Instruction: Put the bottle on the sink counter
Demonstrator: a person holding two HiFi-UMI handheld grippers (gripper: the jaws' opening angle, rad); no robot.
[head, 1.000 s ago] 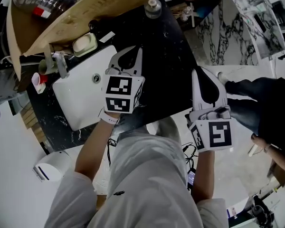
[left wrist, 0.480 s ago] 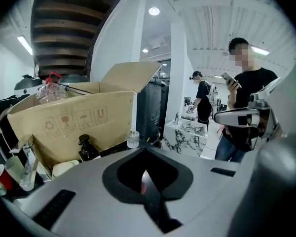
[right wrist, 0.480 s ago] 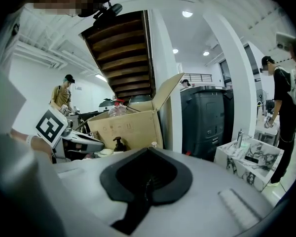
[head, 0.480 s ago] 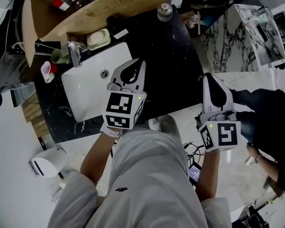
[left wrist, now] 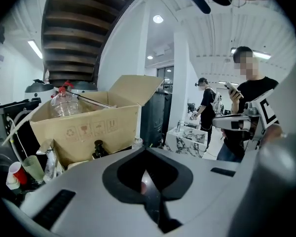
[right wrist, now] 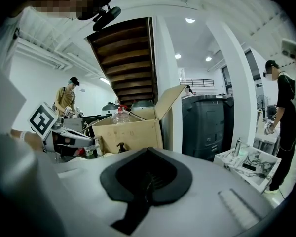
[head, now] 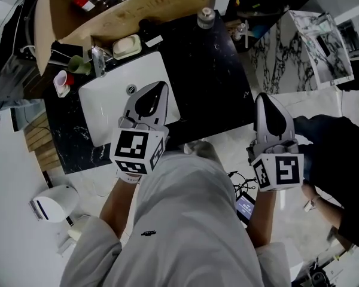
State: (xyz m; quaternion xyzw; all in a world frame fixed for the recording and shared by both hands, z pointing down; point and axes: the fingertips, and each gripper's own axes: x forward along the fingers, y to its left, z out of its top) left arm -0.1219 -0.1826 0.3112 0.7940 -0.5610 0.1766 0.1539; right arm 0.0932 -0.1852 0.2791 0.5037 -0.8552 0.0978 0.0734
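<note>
A small clear bottle [head: 206, 17] with a grey cap stands upright at the far right corner of the black sink counter [head: 215, 82]; in the left gripper view only the bottle's top [left wrist: 137, 142] shows, beside the cardboard box. My left gripper [head: 155, 86] hangs over the front of the white sink basin [head: 102, 115], shut and empty; its closed tips [left wrist: 147, 151] point toward the box. Off the counter's right edge, over the floor, my right gripper [head: 267, 98] is also shut with nothing in it, well short of the bottle. From its own camera the right gripper [right wrist: 148, 151] faces the box.
A cardboard box [head: 137, 8] holding a large clear jug [left wrist: 64, 103] stands behind the sink. Beside the faucet [head: 99, 61] are a soap dish [head: 126, 45], a black pump bottle [head: 145, 26] and cups [head: 63, 82]. A marble block [head: 299, 46] and a person in black [head: 341, 160] are at the right.
Both grippers have drawn back from the counter toward me and risen. The left one shifted leftward to the sink's front; the right one left the counter's edge. Both stayed shut.
</note>
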